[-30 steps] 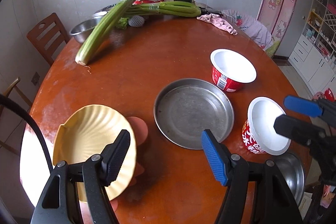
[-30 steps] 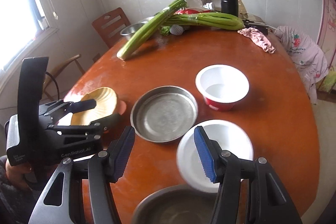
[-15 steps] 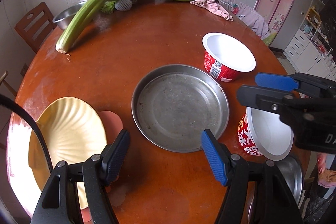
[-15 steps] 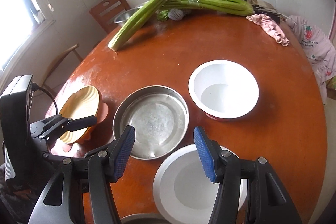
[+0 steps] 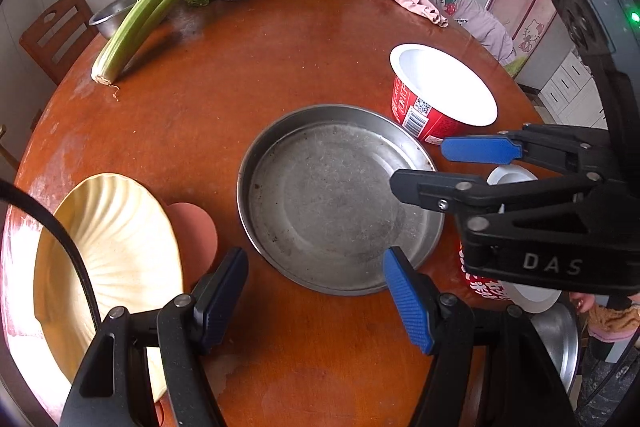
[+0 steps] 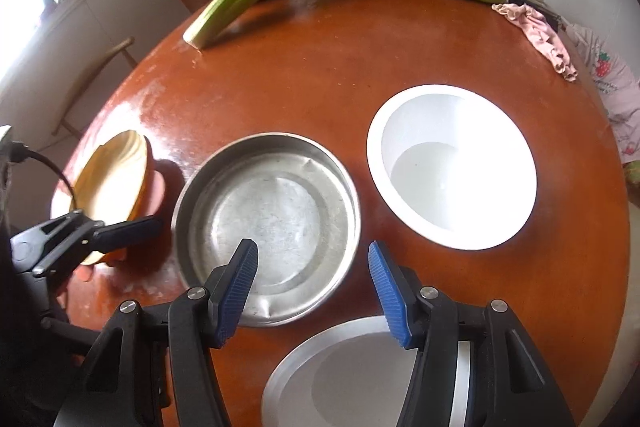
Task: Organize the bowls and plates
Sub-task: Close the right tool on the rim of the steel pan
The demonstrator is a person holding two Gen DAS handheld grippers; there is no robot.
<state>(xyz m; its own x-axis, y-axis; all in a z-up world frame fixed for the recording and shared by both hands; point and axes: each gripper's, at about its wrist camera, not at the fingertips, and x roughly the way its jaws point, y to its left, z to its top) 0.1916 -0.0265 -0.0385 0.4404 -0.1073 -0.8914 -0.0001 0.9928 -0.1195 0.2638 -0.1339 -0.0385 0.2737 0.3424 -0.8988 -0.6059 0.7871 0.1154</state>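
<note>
Tableware lying on the round table [image 5: 280, 59]: one steel plate [image 5: 336, 199] at centre, two red-and-white paper bowls [image 5: 442, 93] [image 6: 362, 373] to its right, one yellow shell plate [image 5: 106, 267] at near left. Left gripper [image 5: 316, 301] and right gripper [image 6: 314, 287] are both hovering open and empty over the steel plate's near rim.
</note>
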